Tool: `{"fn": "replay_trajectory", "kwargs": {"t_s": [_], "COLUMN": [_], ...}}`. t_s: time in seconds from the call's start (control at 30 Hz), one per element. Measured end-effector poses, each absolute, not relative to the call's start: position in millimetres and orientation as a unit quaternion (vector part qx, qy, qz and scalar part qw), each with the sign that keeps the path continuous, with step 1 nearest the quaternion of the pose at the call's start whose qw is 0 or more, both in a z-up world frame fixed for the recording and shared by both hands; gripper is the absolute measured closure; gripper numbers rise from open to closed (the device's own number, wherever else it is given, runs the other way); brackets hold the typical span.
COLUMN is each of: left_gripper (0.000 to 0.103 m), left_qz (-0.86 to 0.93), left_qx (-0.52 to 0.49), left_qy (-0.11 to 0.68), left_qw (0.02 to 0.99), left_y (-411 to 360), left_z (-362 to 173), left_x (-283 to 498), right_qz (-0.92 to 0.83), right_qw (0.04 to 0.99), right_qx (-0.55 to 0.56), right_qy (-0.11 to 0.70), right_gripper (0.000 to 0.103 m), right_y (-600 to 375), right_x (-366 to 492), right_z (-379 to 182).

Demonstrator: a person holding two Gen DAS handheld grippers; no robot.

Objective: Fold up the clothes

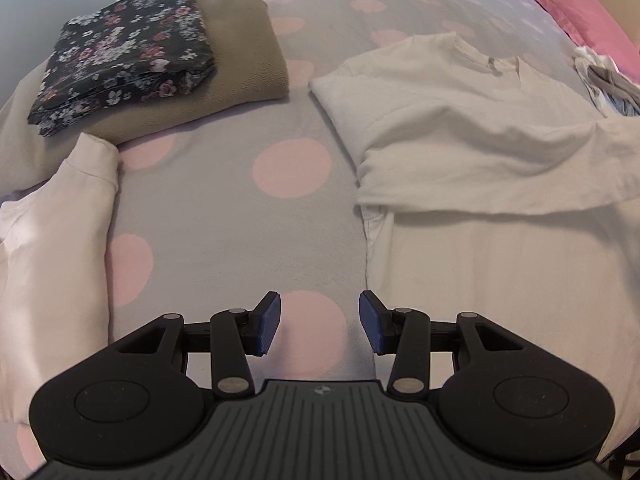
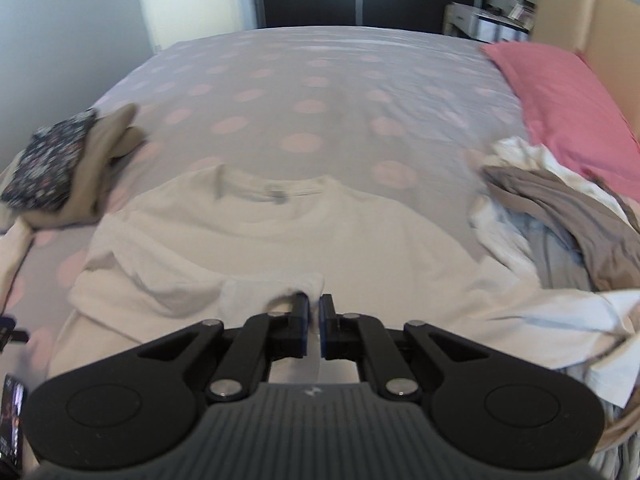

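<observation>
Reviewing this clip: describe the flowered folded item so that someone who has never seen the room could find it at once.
Start from the grey bedspread with pink dots and look to its far left part, opposite the pink pillow. There a folded tan garment lies flat, and the dark floral bundle sits on top of it. It is the only patterned, dark piece; the white T-shirt and the other clothes nearby are plain and pale.
</observation>
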State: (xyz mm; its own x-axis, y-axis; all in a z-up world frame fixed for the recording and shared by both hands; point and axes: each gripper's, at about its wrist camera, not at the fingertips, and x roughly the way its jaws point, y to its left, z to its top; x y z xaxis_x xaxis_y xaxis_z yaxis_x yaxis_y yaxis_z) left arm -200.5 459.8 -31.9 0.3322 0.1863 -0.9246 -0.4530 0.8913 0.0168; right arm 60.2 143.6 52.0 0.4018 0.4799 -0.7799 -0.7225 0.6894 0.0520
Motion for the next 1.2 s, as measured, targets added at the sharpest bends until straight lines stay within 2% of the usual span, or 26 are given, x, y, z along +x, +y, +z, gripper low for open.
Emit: {"fn": "replay_trajectory", "kwargs": {"t_s": [0.23, 0.3, 0.43, 0.5, 0.7, 0.77, 0.87, 1.0, 1.1, 1.2], "left_gripper": [0.062, 0.062, 0.062, 0.062, 0.083, 0.095, 0.098, 0.098, 0.098, 0.098], "left_qz": [0.164, 0.158, 0.148, 0.146, 0.156, 0.155, 0.155, 0.157, 0.155, 0.153], "left_qx": [-0.061, -0.04, -0.012, 0.003, 0.019, 0.006, -0.003, -0.022, -0.025, -0.024], "left_qy": [0.529, 0.524, 0.513, 0.508, 0.529, 0.533, 0.537, 0.537, 0.538, 0.538], "left_qw": [0.83, 0.836, 0.846, 0.849, 0.834, 0.832, 0.829, 0.828, 0.828, 0.828], "left_y": [449.0, 445.5, 441.6, 437.8, 435.7, 437.6, 438.9, 444.0, 445.8, 445.2], "left_z": [-47.6, -52.8, -64.4, -67.5, -75.9, -76.7, -77.2, -76.0, -76.6, -76.5], "left_x": [-180.5, -173.1, -156.7, -150.0, -129.7, -127.2, -125.2, -125.5, -125.8, -126.0], "right_qz": [0.305, 0.296, 0.27, 0.262, 0.258, 0.246, 0.228, 0.239, 0.259, 0.268], "right_qw": [0.829, 0.82, 0.822, 0.823, 0.819, 0.811, 0.796, 0.772, 0.754, 0.749], "right_qx": [-0.131, -0.13, -0.122, -0.112, -0.056, -0.018, 0.035, 0.076, 0.062, 0.001], "right_qy": [0.45, 0.473, 0.486, 0.492, 0.51, 0.531, 0.56, 0.585, 0.601, 0.606], "right_gripper": [0.096, 0.089, 0.088, 0.083, 0.078, 0.072, 0.064, 0.059, 0.059, 0.057], "right_y": [138.0, 138.2, 130.3, 124.8, 115.0, 111.1, 102.7, 93.5, 93.5, 100.0], "right_x": [104.8, 111.0, 121.4, 127.2, 150.9, 160.8, 169.8, 167.7, 153.5, 134.3], "right_z": [18.0, 4.3, -12.8, -18.0, -32.9, -37.8, -43.0, -52.1, -62.8, -74.5]}}
